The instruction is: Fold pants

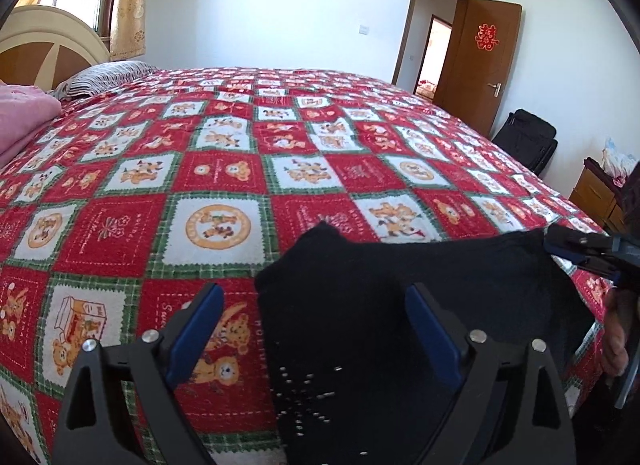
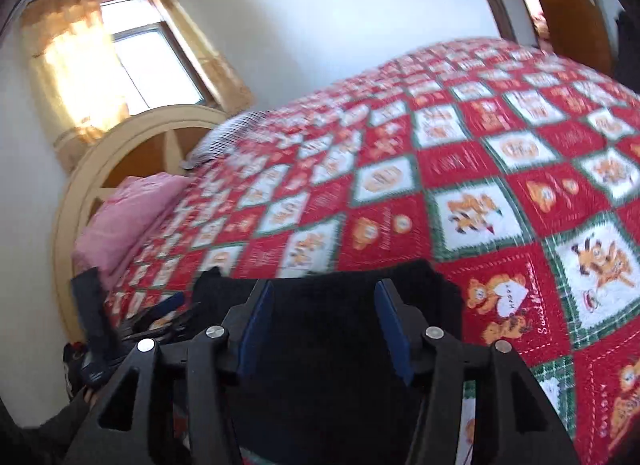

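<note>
Left gripper (image 1: 316, 329) sat wide open over the black pants (image 1: 400, 285), gripping nothing. Pants lay on the near edge of the teddy-bear bedspread (image 1: 224, 169). Right gripper (image 2: 324, 325) was open too, pants (image 2: 328, 297) between its pads.

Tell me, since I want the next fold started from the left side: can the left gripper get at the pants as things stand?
Probably yes. The left gripper has its jaws open, with the left edge of the black pants lying between them on the bedspread. Nothing sits in the way.
</note>
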A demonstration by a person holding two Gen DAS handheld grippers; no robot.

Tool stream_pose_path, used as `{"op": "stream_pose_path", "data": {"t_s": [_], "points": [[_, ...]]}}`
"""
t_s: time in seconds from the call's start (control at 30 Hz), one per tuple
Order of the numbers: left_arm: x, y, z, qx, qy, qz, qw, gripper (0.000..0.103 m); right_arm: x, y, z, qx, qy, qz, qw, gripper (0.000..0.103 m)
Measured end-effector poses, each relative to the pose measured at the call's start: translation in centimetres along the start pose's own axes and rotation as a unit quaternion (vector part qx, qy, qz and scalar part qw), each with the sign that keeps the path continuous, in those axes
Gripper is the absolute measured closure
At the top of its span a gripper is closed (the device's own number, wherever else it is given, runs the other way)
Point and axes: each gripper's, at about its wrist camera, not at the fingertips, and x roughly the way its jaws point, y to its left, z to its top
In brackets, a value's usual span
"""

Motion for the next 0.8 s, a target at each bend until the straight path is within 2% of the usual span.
{"op": "stream_pose_path", "data": {"t_s": [0.1, 0.13, 0.2, 0.27, 0.33, 0.43, 0.5, 0.57, 0.67, 0.73, 0.8], "points": [[0.7, 0.9, -0.5, -0.015, 0.011, -0.002, 0.9998, 0.003, 1.5, -3.9, -0.6, 0.062, 0.022, -0.081, 0.995, 0.045], [0.7, 1.1, -0.5, -0.025, 0.014, -0.007, 0.9996, 0.003, 1.7, -5.8, -1.1, 0.101, 0.036, -0.069, 0.992, 0.045], [0.2, 1.0, -0.5, -0.023, 0.012, -0.006, 0.9997, 0.003, 0.6, -6.8, -1.4, 0.133, 0.028, -0.033, 0.99, 0.045], [-0.8, 0.7, -0.5, -0.012, 0.002, -0.003, 0.9999, 0.003, -1.4, -6.3, -1.2, 0.122, 0.006, -0.055, 0.991, 0.045], [-1.8, 0.6, -0.6, -0.011, -0.004, -0.007, 0.9999, 0.003, -4.0, -4.9, -1.3, 0.094, -0.028, -0.058, 0.993, 0.045], [-2.8, 0.5, -1.0, -0.005, -0.013, -0.01, 0.9999, 0.003, -6.4, -2.1, -1.8, 0.05, -0.045, -0.006, 0.998, 0.045], [-2.8, 0.4, -1.5, 0.005, -0.008, -0.008, 0.9999, 0.003, -6.8, -0.3, -2.7, 0.013, -0.034, 0.016, 0.999, 0.045], [-1.9, 0.5, -2.3, 0.014, 0.014, 0.0, 0.9998, 0.003, -5.6, 1.5, -4.1, -0.025, 0.003, 0.018, 1.0, 0.045], [-1.0, 1.4, -3.1, 0.004, 0.03, -0.005, 0.9995, 0.0, -2.8, 0.9, -6.1, -0.03, 0.059, -0.044, 0.997, 0.046], [-0.9, 1.6, -3.1, 0.002, 0.024, -0.01, 0.9997, 0.0, -2.5, 0.1, -6.6, -0.023, 0.05, -0.027, 0.998, 0.046], [-1.0, 1.5, -3.0, 0.004, 0.022, -0.008, 0.9997, 0.0, -2.5, 0.3, -6.4, -0.035, 0.053, -0.029, 0.998, 0.046]]}}
